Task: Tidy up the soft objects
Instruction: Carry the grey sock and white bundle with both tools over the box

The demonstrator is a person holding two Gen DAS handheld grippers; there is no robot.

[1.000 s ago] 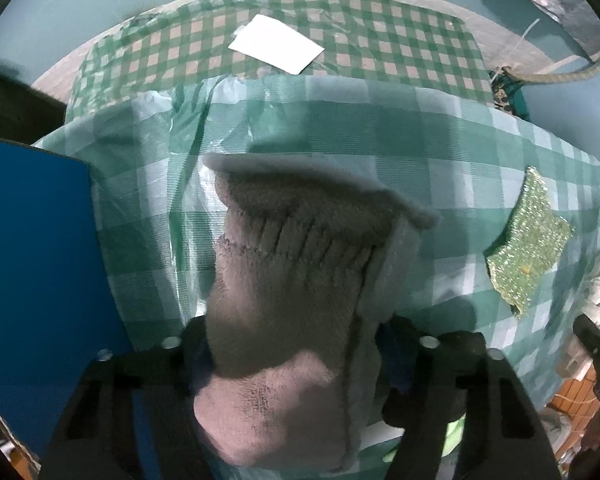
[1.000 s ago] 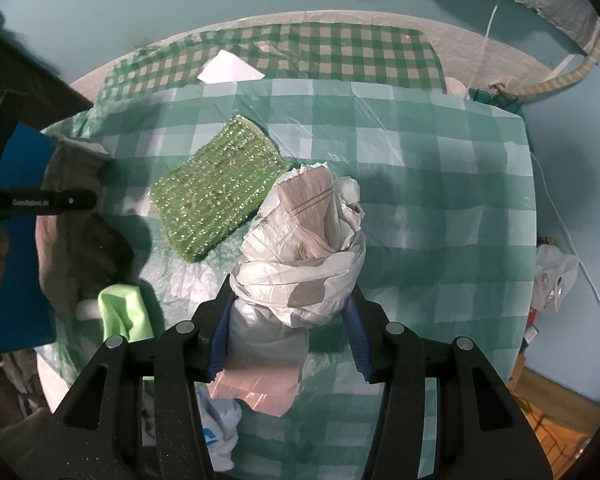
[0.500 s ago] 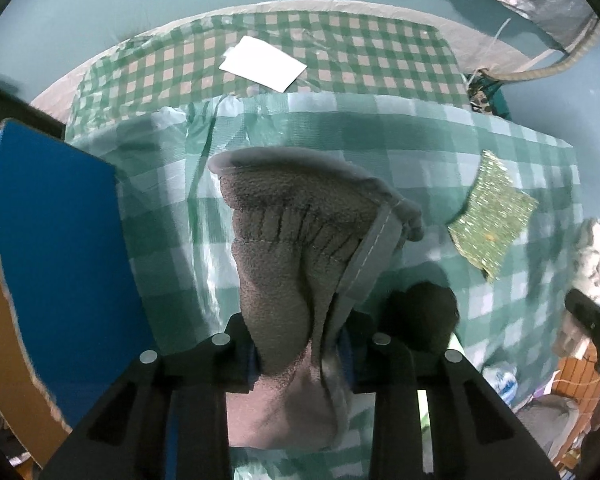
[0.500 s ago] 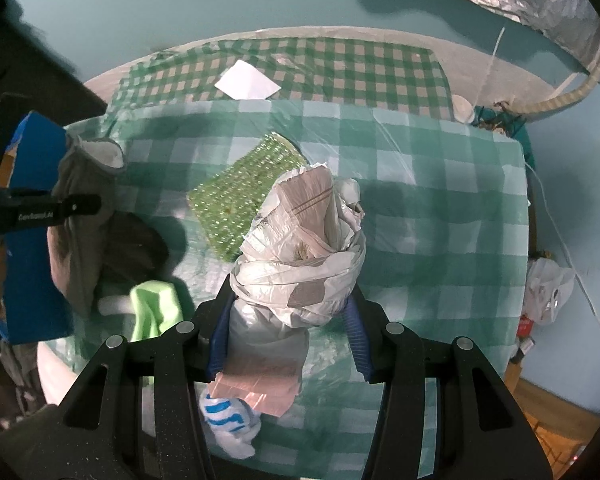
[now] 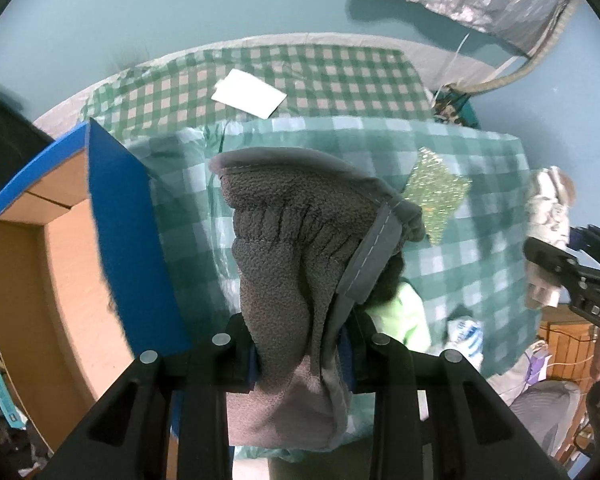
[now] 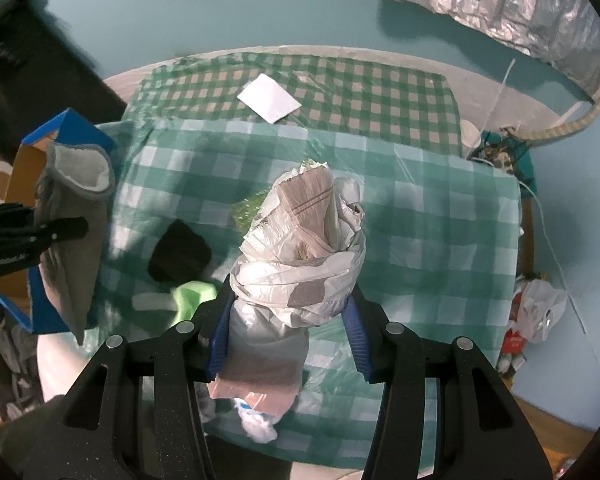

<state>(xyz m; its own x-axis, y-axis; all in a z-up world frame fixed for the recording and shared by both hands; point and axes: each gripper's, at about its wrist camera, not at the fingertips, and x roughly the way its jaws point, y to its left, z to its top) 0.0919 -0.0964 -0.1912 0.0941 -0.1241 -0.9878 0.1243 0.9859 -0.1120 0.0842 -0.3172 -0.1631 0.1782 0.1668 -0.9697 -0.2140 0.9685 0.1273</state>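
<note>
Fleece fills most of what we see between our left gripper (image 5: 300, 354) and the table: a grey glove (image 5: 296, 264) with a ribbed wrist band, a smooth stitched trim and a pale lining at the cuff, pinched at its middle by jaws that have just been closing on it. We hold it in the air above the green checked tablecloth (image 5: 460, 264), beside the open blue cardboard box (image 5: 128, 240). Our right gripper (image 6: 288, 340) clamps a crumpled white plastic bag (image 6: 304, 256) with a pinkish panel, raised over the same cloth. The bag hides nearly all of the sparkly green scrubber (image 6: 252, 208), and the glove covers part of a black item (image 6: 180, 250) and a lime-green cloth (image 6: 194, 294). A white-and-blue bundle (image 6: 256, 420) under the bag is too cut off to identify.
</note>
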